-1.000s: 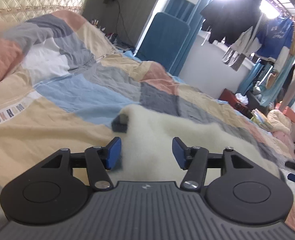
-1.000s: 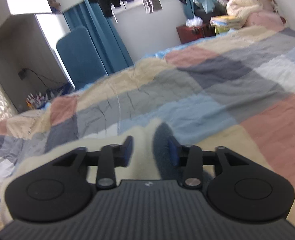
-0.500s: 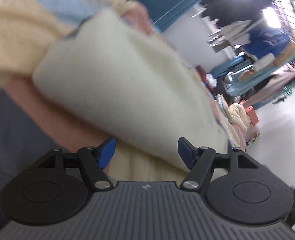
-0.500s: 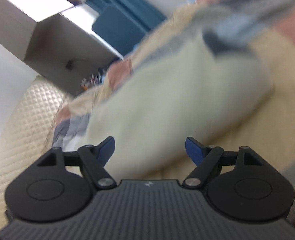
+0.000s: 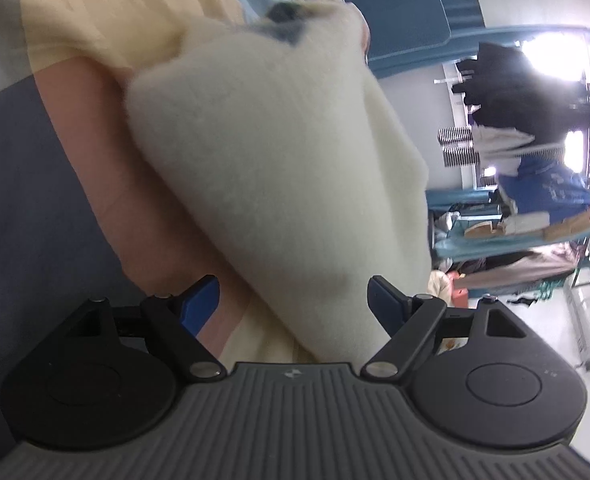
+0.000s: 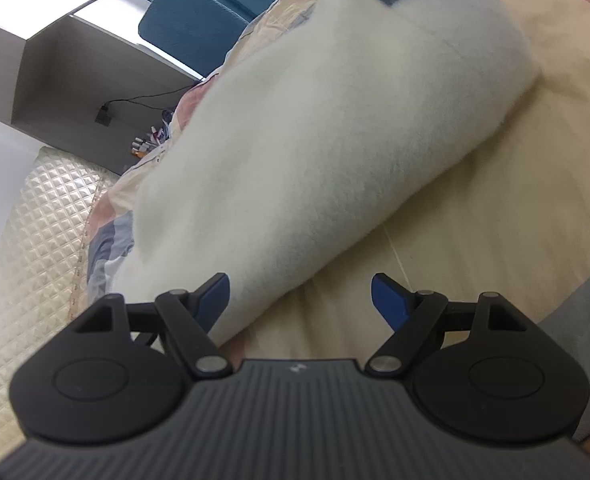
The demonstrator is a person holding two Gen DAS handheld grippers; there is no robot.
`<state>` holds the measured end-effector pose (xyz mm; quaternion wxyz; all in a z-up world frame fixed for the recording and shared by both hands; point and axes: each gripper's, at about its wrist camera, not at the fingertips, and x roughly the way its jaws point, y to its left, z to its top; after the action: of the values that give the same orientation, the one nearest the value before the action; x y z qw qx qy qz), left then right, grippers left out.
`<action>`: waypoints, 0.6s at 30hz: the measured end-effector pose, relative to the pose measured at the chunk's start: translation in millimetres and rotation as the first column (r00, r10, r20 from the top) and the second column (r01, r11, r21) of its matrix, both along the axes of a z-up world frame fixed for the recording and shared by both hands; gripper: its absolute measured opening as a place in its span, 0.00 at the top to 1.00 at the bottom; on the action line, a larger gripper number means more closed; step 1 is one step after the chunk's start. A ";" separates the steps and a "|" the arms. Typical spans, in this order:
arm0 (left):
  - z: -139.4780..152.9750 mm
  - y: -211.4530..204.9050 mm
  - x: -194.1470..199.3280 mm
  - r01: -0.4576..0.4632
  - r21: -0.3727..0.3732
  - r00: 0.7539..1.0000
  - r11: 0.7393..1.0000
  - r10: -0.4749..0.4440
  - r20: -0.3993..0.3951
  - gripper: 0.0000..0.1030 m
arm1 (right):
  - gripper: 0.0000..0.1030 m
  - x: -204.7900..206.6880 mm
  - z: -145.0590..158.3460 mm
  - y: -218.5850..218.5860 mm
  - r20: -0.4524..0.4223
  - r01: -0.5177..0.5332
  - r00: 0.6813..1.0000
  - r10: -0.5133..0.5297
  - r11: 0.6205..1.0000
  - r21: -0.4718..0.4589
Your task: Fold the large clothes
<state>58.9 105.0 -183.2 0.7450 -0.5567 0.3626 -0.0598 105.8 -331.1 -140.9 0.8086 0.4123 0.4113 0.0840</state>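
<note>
A folded cream fleece garment (image 5: pixel 279 152) with a dark grey-blue patch at its far end lies on the patchwork bed cover (image 5: pixel 35 200). It also fills the right wrist view (image 6: pixel 335 128). My left gripper (image 5: pixel 293 302) is open, tilted, its jaws wide at the garment's near end, which reaches between them. My right gripper (image 6: pixel 299 300) is open too, at the garment's other near edge, the left finger (image 6: pixel 215 294) close against the fleece. Neither holds anything.
The bed cover (image 6: pixel 495 220) has pink, yellow and grey squares. A quilted headboard (image 6: pixel 27 240) and a blue chair (image 6: pixel 191 24) show in the right wrist view. A clothes rack (image 5: pixel 527 128) with hanging clothes stands past the bed's edge.
Both grippers have opened wider, pulled back from the garment's far end and rolled sideways. They now sit low at the folded garment's near side.
</note>
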 end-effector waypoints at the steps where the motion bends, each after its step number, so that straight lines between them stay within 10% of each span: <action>1: -1.7 1.7 1.4 -0.009 -0.009 1.000 1.000 0.009 -0.003 0.18 | 0.22 1.1 0.8 1.1 0.003 -0.003 1.000 0.003 1.000 -0.009; 18: -9.6 7.2 32.3 -0.108 0.026 0.994 0.994 0.109 -0.007 0.18 | 0.15 19.3 -6.9 0.2 0.034 -0.068 0.997 0.066 0.996 0.054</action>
<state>91.3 112.2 -192.8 0.7527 -0.5662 0.3357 -0.0122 125.1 -330.9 -147.7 0.8003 0.4188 0.4093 0.1290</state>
